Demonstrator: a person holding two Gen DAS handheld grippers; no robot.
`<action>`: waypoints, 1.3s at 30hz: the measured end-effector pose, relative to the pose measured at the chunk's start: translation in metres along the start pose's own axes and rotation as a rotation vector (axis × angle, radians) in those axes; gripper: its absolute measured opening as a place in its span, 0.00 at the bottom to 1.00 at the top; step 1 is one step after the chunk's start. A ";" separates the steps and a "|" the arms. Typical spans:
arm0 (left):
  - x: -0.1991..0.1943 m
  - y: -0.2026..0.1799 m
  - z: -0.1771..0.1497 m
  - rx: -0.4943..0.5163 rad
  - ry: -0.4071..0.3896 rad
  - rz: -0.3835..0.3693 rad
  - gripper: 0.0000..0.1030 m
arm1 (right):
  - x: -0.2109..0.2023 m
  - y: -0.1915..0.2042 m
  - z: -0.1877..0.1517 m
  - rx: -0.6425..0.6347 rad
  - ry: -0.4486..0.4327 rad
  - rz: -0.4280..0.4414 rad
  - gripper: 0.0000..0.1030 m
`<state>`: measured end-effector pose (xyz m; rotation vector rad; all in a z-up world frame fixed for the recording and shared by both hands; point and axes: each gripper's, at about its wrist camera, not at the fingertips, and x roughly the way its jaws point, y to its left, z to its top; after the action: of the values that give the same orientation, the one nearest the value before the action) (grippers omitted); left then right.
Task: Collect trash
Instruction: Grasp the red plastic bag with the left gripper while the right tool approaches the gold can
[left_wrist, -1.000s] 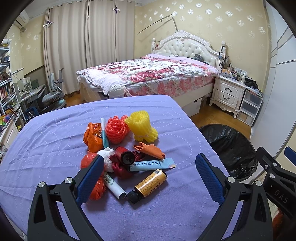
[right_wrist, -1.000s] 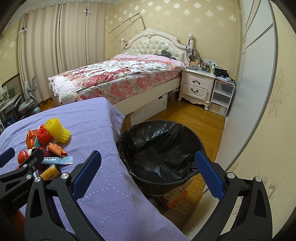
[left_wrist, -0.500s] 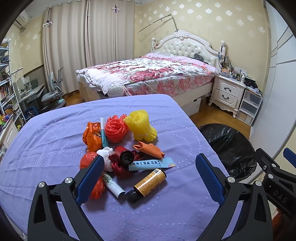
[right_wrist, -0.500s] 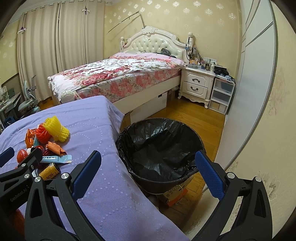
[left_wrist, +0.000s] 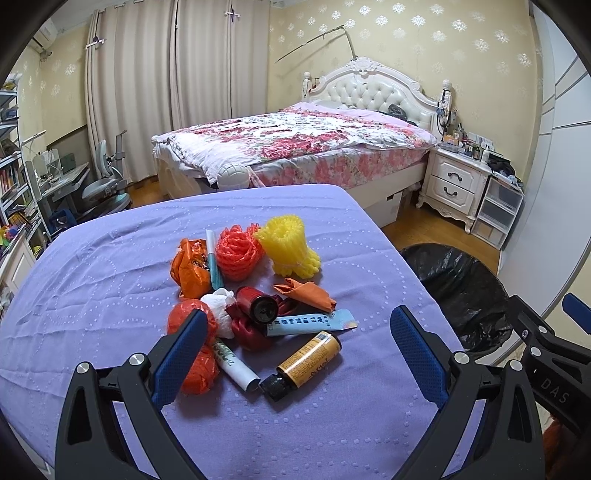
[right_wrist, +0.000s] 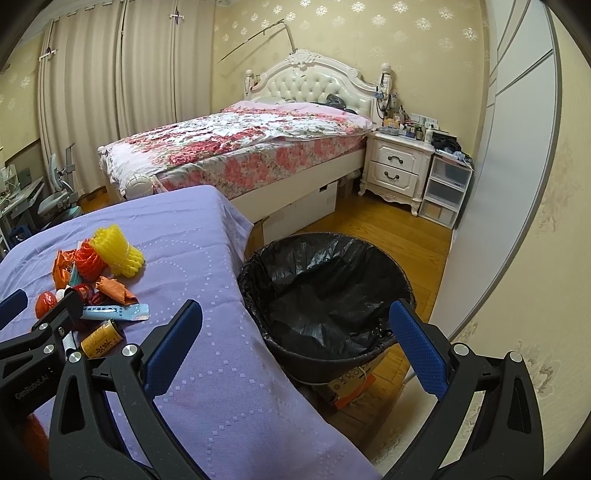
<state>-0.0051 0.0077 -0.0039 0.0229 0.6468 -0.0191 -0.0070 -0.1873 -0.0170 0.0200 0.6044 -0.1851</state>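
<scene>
Jaws wide on both grippers; trash pile (left_wrist: 255, 295) apparently clear of table edge (right_wrist: 240, 236).

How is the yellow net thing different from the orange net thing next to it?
The yellow foam net is bright yellow and stands taller, flaring wide at its base; the orange foam net is orange-red and bunched into a lower, rounder ball. The yellow one sits nearer the trash bin. Both are meshy foam sleeves lying on the purple cloth.
</scene>
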 end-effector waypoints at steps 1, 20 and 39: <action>0.000 0.001 -0.001 0.001 -0.001 0.002 0.93 | -0.001 0.001 0.000 -0.002 0.000 0.002 0.96; -0.007 0.100 -0.034 -0.068 0.066 0.141 0.93 | -0.002 0.047 0.003 -0.075 0.033 0.090 0.92; 0.021 0.093 -0.037 -0.043 0.132 0.058 0.66 | 0.005 0.060 -0.003 -0.088 0.062 0.116 0.86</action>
<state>-0.0084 0.1017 -0.0444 0.0009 0.7784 0.0528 0.0063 -0.1285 -0.0246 -0.0244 0.6705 -0.0449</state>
